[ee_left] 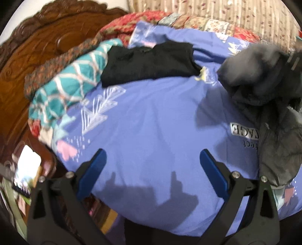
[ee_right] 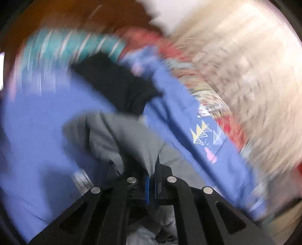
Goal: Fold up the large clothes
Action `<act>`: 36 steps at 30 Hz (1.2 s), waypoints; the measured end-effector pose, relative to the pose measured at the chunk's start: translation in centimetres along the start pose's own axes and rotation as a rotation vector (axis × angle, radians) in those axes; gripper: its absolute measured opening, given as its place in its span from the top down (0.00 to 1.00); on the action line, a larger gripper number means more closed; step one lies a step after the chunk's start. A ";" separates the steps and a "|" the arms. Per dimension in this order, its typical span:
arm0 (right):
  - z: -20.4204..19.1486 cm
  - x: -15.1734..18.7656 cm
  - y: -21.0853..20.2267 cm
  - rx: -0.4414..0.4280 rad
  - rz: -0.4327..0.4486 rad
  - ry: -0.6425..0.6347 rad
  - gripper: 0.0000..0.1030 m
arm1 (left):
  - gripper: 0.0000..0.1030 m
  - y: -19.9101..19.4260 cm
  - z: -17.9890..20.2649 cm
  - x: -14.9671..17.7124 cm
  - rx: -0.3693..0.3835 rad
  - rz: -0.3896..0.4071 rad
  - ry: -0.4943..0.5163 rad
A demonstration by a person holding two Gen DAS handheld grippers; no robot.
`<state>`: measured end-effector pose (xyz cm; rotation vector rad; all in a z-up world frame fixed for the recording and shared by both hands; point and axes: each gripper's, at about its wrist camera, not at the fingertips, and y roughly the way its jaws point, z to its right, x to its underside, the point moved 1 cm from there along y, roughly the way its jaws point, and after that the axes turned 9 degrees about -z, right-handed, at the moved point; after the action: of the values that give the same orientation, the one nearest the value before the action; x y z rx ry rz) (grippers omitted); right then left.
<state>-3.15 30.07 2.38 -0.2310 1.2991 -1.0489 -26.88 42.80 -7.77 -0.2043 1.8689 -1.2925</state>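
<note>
A grey puffy jacket [ee_left: 254, 79] hangs bunched over the right side of a blue printed bedsheet [ee_left: 151, 116], and its lower part trails down onto the sheet. In the right wrist view my right gripper [ee_right: 152, 170] is shut on a fold of the grey jacket [ee_right: 122, 135], with the blue pads pressed together on the cloth. My left gripper [ee_left: 152, 152] hovers open above bare sheet with nothing between its fingers, well left of the jacket. A black folded garment [ee_left: 149, 62] lies flat at the far side of the bed, also blurred in the right wrist view as the black garment [ee_right: 117, 84].
A carved wooden headboard [ee_left: 37, 47] stands at the left. A teal patterned quilt [ee_left: 66, 84] and a red floral quilt [ee_left: 132, 22] are heaped along the far left of the bed. A beige floral curtain [ee_left: 226, 11] hangs behind. The right wrist view is heavily motion-blurred.
</note>
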 end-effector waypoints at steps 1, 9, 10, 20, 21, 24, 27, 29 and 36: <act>2.9 -0.3 -2.8 -0.045 0.038 0.086 0.74 | 0.07 -0.3 0.5 -0.7 -0.003 0.021 0.025; 17.3 1.5 -17.4 -0.150 0.230 0.434 0.74 | 0.07 -7.4 6.4 -7.1 0.128 0.285 0.176; 18.7 2.3 -19.0 -0.157 0.257 0.470 0.74 | 0.07 -8.4 7.0 -7.5 0.175 0.313 0.186; 21.6 8.1 -28.2 -0.188 0.415 0.564 0.74 | 0.07 -16.6 17.4 -9.2 0.511 0.561 0.426; 21.5 8.4 -28.6 -0.189 0.418 0.563 0.74 | 0.07 -16.9 18.7 -9.2 0.541 0.569 0.459; 20.9 9.6 -29.5 -0.188 0.424 0.556 0.74 | 0.07 -17.2 21.4 -9.5 0.587 0.563 0.522; 20.8 10.6 -29.9 -0.196 0.433 0.564 0.74 | 0.07 -16.8 24.3 -10.2 0.701 0.533 0.595; 20.6 11.3 -30.2 -0.194 0.437 0.569 0.74 | 0.23 -16.6 26.4 -9.9 0.747 0.517 0.646; 22.5 13.6 -29.7 -0.186 0.447 0.645 0.74 | 0.94 -17.3 24.7 -13.1 0.741 0.505 0.502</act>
<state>0.06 -5.14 20.25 0.2787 1.9212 -0.6289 -6.37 24.88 10.67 0.9915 1.5260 -1.6449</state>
